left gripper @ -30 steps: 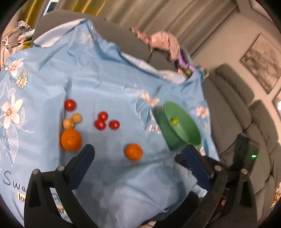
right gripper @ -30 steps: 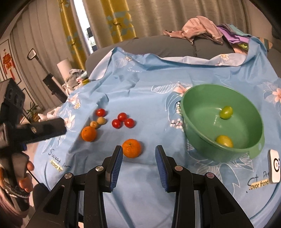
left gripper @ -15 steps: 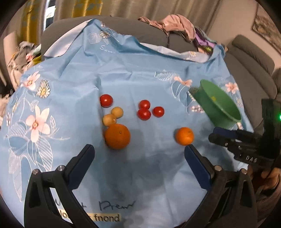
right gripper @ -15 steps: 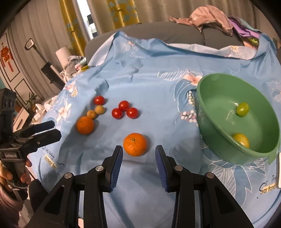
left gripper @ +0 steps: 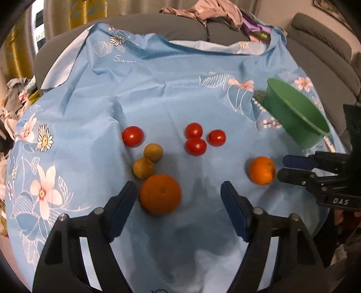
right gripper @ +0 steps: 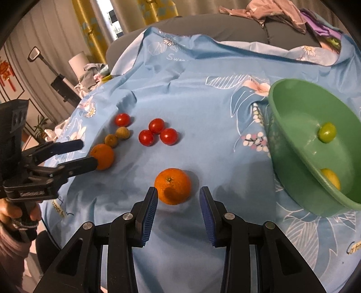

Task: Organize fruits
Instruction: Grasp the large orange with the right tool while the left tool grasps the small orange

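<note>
My left gripper (left gripper: 179,192) is open, and a large orange (left gripper: 160,193) lies just inside its left finger. My right gripper (right gripper: 178,196) is open with a smaller orange (right gripper: 173,186) between its fingertips on the cloth; that orange also shows in the left wrist view (left gripper: 262,170). Three red tomatoes (left gripper: 198,137) cluster in the middle, a lone tomato (left gripper: 132,136) sits at the left, and two brown fruits (left gripper: 147,162) lie beside the large orange. A green bowl (right gripper: 293,144) at the right holds a green fruit (right gripper: 326,132) and a yellow fruit (right gripper: 331,179).
A blue flowered cloth (left gripper: 158,94) covers the table. A grey sofa (left gripper: 320,51) with a pile of clothes (left gripper: 214,11) stands behind. Yellow curtains (right gripper: 155,11) and a floor lamp (right gripper: 45,60) are at the far left.
Both grippers moved forward and down toward the fruit. The left gripper's fingers narrowed and now flank the large orange; the right gripper's fingertips now flank the smaller orange.
</note>
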Tool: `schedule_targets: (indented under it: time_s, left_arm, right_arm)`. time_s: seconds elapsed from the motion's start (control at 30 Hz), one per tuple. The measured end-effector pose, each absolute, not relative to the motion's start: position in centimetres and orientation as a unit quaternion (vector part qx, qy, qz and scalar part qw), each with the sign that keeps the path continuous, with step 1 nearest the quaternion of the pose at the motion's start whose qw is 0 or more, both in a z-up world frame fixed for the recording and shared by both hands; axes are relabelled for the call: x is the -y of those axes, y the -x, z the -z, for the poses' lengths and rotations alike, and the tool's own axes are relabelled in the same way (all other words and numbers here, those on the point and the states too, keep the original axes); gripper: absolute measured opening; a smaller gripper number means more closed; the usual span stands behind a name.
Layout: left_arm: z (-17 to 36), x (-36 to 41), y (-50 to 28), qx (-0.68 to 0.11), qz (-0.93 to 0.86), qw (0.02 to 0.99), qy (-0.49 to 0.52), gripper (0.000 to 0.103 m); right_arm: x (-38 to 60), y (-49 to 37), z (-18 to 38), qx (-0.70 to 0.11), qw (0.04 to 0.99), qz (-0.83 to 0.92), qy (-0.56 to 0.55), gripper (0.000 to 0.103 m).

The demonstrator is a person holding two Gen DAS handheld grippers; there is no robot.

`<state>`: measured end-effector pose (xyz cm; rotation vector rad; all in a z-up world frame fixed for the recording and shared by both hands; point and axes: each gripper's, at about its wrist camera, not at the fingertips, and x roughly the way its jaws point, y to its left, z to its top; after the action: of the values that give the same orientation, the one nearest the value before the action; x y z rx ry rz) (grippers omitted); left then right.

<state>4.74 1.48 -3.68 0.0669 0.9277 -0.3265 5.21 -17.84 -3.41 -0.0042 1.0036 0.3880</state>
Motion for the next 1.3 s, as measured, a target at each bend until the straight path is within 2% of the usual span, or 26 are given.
schedule_targets:
  time_s: [0.1,0.3,0.37,0.43,0.77,0.93,1.3]
  left_arm:
    - [4.0,-1.1,-5.3,-0.451,0.162,0.876,-0.052,0.07]
    - [5.3,-0.9,-6.4,-0.47,0.161,0.865,-0.069,0.066]
    - [5.4,-0.7,-6.5,-0.472,0.161,0.863,-0.079,0.066]
    - [5.5,-0.6,-6.6,-0.474,0.162,0.861,-0.087,0.066]
    - [6.4,0.0,-7.5,-0.492,0.141,0.85,-0.123,0.045]
    - [6.4,-0.2,-7.4,-0.488,0.138,0.854,-0.114,0.045]
    - [3.7,0.5,-4.9,-0.477,0.17,0.862,-0.027,0.045]
  right_arm:
    - [17.6,-5.5,3.9,-0.483,0.854,-0.194,0.001,0.039]
    - [16.8,-6.3,4.7,-0.489,0.849,-0.2,0.011,0.039]
    - [16.5,-6.6,4.9,-0.49,0.848,-0.201,0.014,0.045]
    - [16.4,-6.9,5.2,-0.493,0.846,-0.203,0.015,0.045]
    - [16.9,-7.7,6.1,-0.495,0.842,-0.213,-0.001,0.045]
    - [17.1,-7.7,6.2,-0.491,0.843,-0.219,-0.009,0.045]
    - [17.8,-6.4,4.0,-0.47,0.855,-0.22,-0.019,0.044]
